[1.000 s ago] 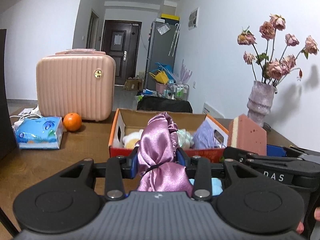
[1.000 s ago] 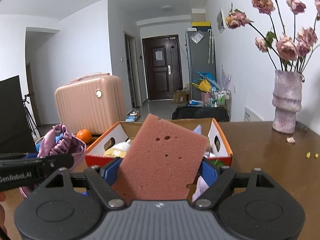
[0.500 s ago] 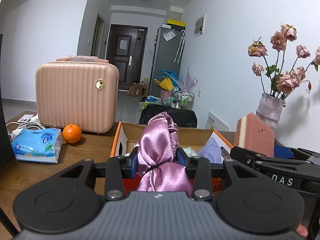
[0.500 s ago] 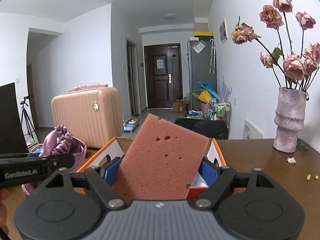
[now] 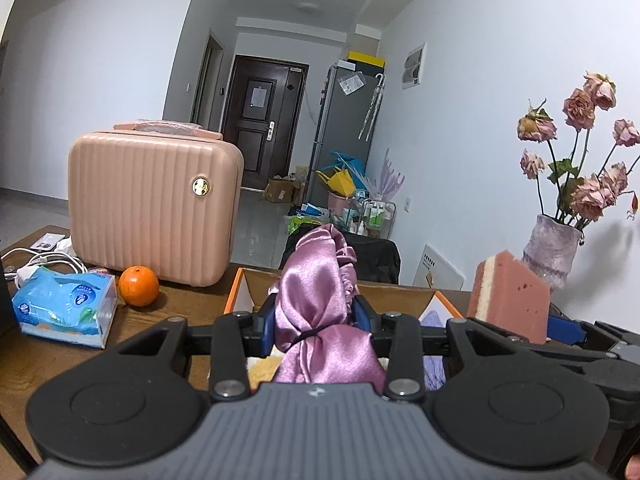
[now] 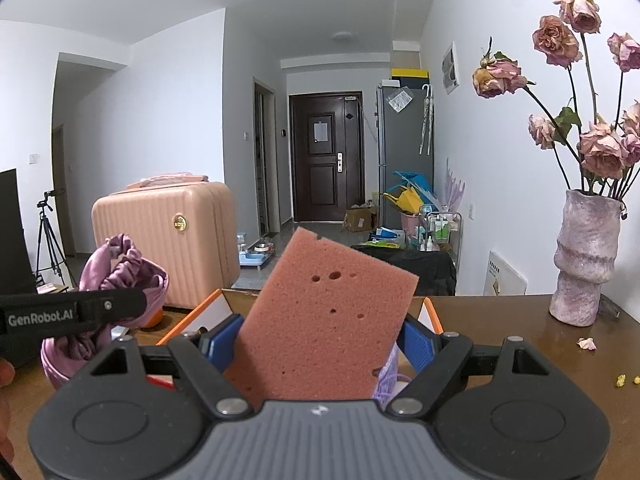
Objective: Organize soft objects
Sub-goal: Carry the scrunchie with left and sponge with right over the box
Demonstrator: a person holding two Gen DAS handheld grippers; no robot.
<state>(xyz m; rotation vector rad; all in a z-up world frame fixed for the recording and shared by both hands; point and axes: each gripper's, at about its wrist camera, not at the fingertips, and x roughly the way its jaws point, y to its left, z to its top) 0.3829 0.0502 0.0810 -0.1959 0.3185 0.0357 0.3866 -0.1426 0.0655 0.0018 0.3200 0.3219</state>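
Between the blue pads of the left tool (image 5: 315,318), a shiny purple satin scrunchie (image 5: 320,288) was clamped at its cinched middle, where a thin dark band tied it. Its ruffled loop rose above the jaws, and its loose tail hung below them toward the tool body. Just to the right, the right tool (image 6: 320,338) gripped a pink sponge (image 6: 326,312) between its own blue pads. This sponge stood tilted, its top leaning to the right, with small holes dotting its broad face. From the left camera the sponge (image 5: 510,298) showed a pale layer along one edge. Both tools were held side by side above an open cardboard box (image 5: 244,292) with orange edges, which sat on the brown wooden tabletop (image 5: 168,302). Soft things lay inside the box, including something lilac (image 5: 434,364), mostly hidden behind the tools. Left of the box sat a blue tissue pack (image 5: 64,310) and an orange (image 5: 139,286) just beside it. Behind them stood a small pink ribbed suitcase (image 5: 154,204). To the far right, a mottled pinkish vase (image 6: 586,256) held dried pink roses (image 6: 560,36), with fallen petals on the tabletop nearby. Beyond, a hallway led to a dark door (image 6: 326,164).
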